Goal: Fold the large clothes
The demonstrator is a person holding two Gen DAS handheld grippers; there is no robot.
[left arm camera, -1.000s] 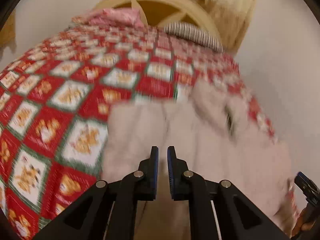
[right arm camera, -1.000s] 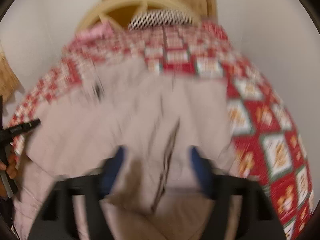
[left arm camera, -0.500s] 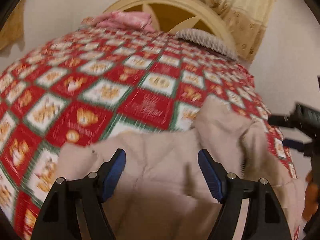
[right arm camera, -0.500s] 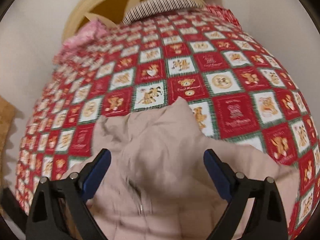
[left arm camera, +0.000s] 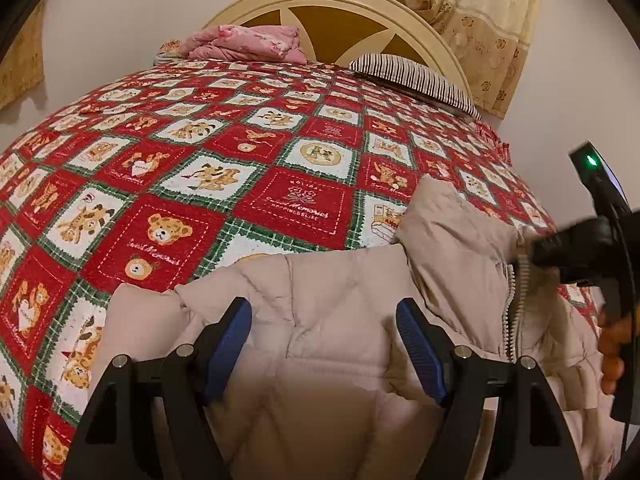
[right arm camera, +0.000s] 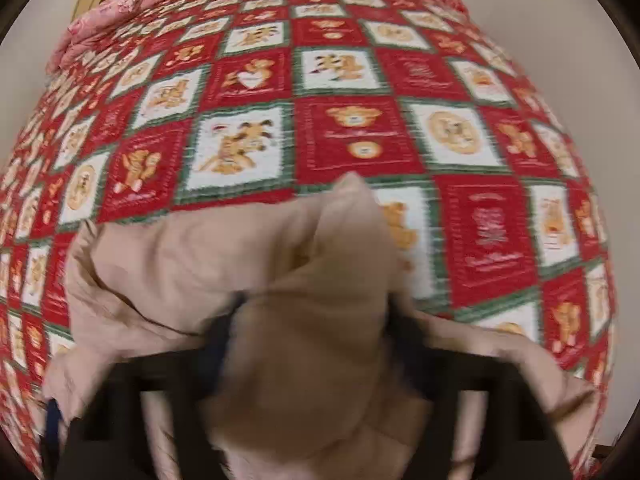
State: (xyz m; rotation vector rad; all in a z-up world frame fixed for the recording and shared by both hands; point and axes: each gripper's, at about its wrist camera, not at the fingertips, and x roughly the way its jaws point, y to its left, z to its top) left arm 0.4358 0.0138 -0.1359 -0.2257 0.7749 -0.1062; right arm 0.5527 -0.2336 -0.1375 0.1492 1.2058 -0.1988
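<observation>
Cream walls and a curved headboard fill the top of the left view, above a red-and-white bear-print bedspread. Folded pink fabric and a striped pillow lie by the headboard. At lower centre, the beige padded jacket lies crumpled; its long axis is unclear. Its zipper runs down the right. The left gripper gapes wide above it. The right gripper is blurred under bunched jacket cloth, its state unclear.

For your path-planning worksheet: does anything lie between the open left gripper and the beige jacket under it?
Nothing visible does. The left gripper hangs directly over the beige jacket, fingers spread, with only jacket fabric showing between them.
</observation>
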